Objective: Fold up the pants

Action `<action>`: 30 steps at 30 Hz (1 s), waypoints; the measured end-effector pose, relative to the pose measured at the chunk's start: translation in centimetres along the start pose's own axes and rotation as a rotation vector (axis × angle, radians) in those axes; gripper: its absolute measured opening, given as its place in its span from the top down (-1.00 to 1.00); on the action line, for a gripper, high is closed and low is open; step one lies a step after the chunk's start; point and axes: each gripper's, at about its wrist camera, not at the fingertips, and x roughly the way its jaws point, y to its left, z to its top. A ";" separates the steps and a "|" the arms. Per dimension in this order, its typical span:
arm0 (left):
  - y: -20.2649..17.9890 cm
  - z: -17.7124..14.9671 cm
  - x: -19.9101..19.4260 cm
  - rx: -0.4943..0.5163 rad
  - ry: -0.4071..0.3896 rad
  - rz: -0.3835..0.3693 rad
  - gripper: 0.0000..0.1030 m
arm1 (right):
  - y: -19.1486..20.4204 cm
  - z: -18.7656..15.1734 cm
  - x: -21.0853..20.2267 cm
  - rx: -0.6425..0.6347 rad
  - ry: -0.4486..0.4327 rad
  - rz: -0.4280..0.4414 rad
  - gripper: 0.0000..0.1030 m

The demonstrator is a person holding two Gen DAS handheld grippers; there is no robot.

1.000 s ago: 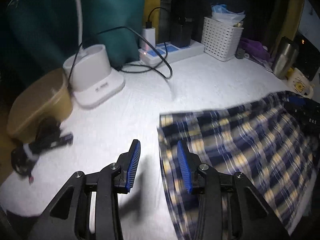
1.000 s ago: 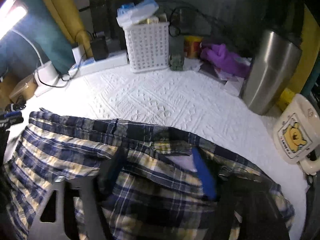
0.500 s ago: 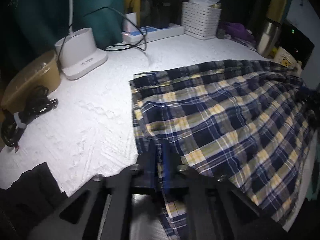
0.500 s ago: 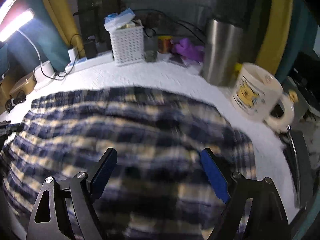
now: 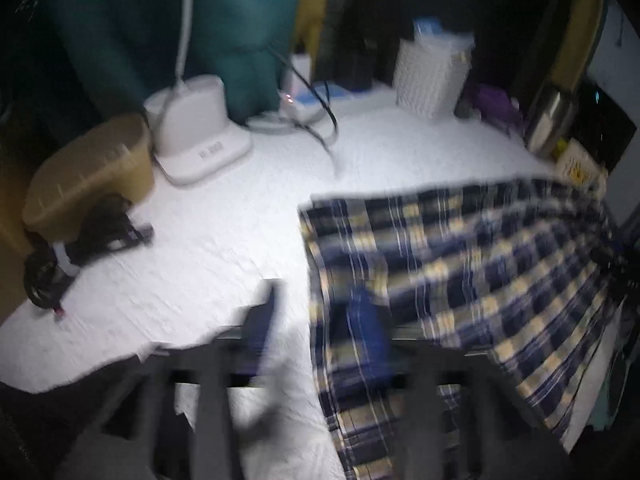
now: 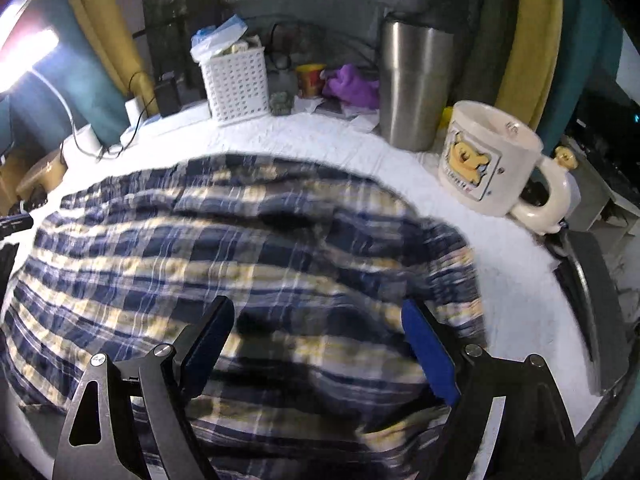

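The blue and yellow plaid pants (image 5: 460,260) lie spread on the white tablecloth (image 5: 224,248), folded over on themselves. The left wrist view is blurred. My left gripper (image 5: 316,320) straddles the pants' left edge with its jaws opening: one finger is over bare cloth, the other over the plaid, and neither pad presses on the fabric. In the right wrist view my right gripper (image 6: 320,340) hovers wide open above the rumpled right end of the pants (image 6: 200,248), holding nothing.
A white lamp base (image 5: 200,132), a tan container (image 5: 92,176) and a black cable bundle (image 5: 80,248) stand at the left. At the back are a power strip (image 5: 312,100) and a white basket (image 6: 236,80). A steel tumbler (image 6: 412,84) and a cartoon mug (image 6: 488,160) stand at the right.
My left gripper pinched shut on the pants' left edge, then spread apart and let it go. My right gripper drew back from the waistband over the pants and stayed open.
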 end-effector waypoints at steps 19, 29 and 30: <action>-3.7 3.5 7.7 0.208 0.062 0.031 0.89 | -6.7 3.3 3.3 0.105 -0.003 0.083 0.44; -3.8 5.1 9.9 0.238 0.063 0.072 0.89 | -5.5 2.3 4.2 0.055 0.031 -0.029 0.49; -3.7 5.0 10.0 0.238 0.044 0.071 0.87 | -5.3 2.3 4.4 0.047 0.036 -0.040 0.49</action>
